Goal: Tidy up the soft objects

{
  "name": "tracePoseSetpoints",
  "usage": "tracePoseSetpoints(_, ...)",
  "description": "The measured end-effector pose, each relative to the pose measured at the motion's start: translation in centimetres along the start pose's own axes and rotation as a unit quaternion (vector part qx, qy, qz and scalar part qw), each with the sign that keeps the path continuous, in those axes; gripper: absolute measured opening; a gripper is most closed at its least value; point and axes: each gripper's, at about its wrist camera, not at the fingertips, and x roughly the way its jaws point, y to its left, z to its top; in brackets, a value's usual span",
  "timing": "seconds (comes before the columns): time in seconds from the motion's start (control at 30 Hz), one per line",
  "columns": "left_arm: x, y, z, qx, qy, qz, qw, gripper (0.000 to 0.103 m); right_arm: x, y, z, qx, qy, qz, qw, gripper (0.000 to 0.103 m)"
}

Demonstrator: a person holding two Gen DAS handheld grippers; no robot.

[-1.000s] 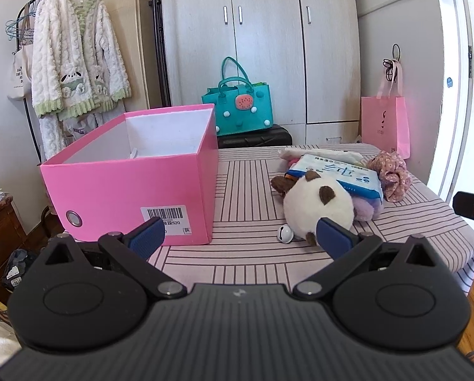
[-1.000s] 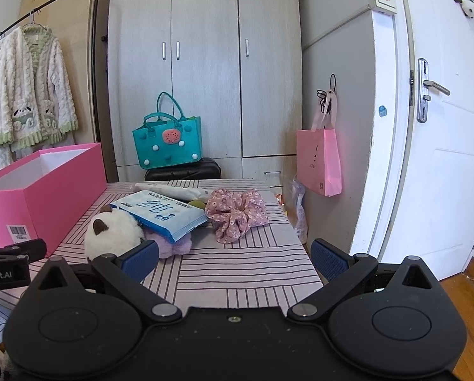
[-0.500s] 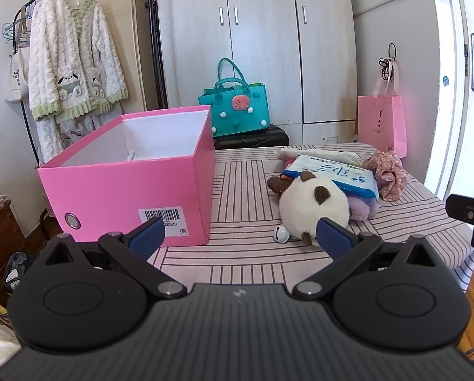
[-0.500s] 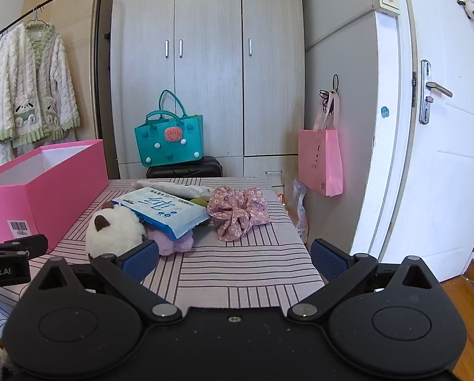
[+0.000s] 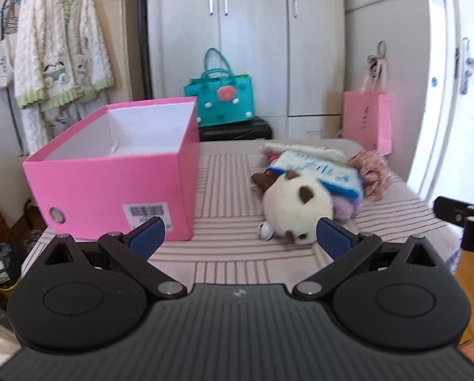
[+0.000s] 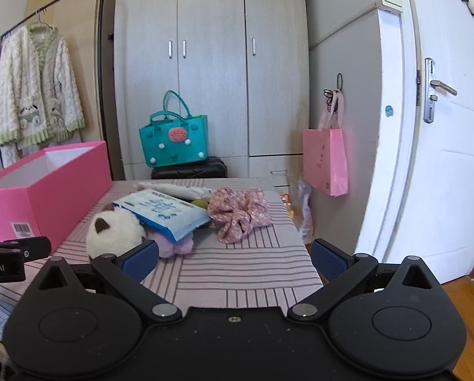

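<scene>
Pink box (image 5: 116,187) sits open-topped on the left of the striped desk (image 5: 230,197), barcode label facing the camera. Soft pile is on the right: white plush toy (image 5: 298,204) with brown ears at the front, small bell (image 5: 265,231) touching its near side, blue-white tissue pack (image 6: 163,211) lying across the top of the plush, purple fluffy item (image 6: 175,246) under the pack, pink floral scrunchie (image 6: 240,211) just right of it. A white pack (image 6: 176,189) and something yellow-green lie behind; can't tell what the latter is.

Off the desk: teal tote (image 6: 173,141) on a black case, pink paper bag (image 6: 325,165) hanging by the wardrobe, cardigan (image 5: 60,47) on a rack.

Left gripper (image 5: 240,238) fingers spread wide, holding nothing; plush lies just ahead of the right-side fingertip (image 5: 333,238), box corner close to the other one. Left view is motion-blurred.

Right gripper (image 6: 233,262) fingers also spread, empty; plush and purple item just beyond its left-side fingertip (image 6: 141,260), scrunchie ahead between the fingers, clear path.
</scene>
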Motion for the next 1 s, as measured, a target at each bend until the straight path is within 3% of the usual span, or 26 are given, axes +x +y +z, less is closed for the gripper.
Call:
tracePoseSetpoints(0.1,-0.5,0.3,0.9,-0.002,-0.009,-0.025,0.9997,0.103,-0.1,-0.6,0.6,0.014,-0.013,0.020,1.000,0.103)
tracePoseSetpoints(0.17,-0.8,0.6,2.1,0.003,-0.015,-0.040,0.9991,0.103,0.0,-1.4,1.0,0.026,-0.032,0.056,0.998,0.103)
tracePoseSetpoints(0.27,-0.3,0.4,4.1,0.022,-0.015,-0.054,0.9982,0.101,0.8,-1.8,2.2,0.008,-0.015,0.082,0.996,0.096)
tracePoseSetpoints(0.5,0.5,-0.4,9.0,0.086,-0.022,-0.089,0.9920,0.103,2.3,-3.7,4.9,0.042,0.027,0.145,0.988,0.096)
tracePoseSetpoints(0.67,2.0,-0.7,11.6,0.092,-0.003,-0.125,0.9879,0.103,4.2,-3.3,5.3,0.029,0.045,0.157,0.986,0.096)
tracePoseSetpoints(0.83,5.4,-1.8,12.2,0.125,0.023,-0.123,0.9843,0.099,7.6,-2.9,4.9,0.049,0.084,0.167,0.981,0.092)
tracePoseSetpoints(0.93,7.5,-1.9,12.5,0.115,0.050,-0.151,0.9805,0.097,9.6,-2.6,4.7,0.063,0.104,0.170,0.978,0.088)
tracePoseSetpoints(1.0,8.6,-2.0,12.8,0.118,0.048,-0.168,0.9776,0.095,10.9,-2.4,4.5,0.070,0.115,0.171,0.976,0.085)
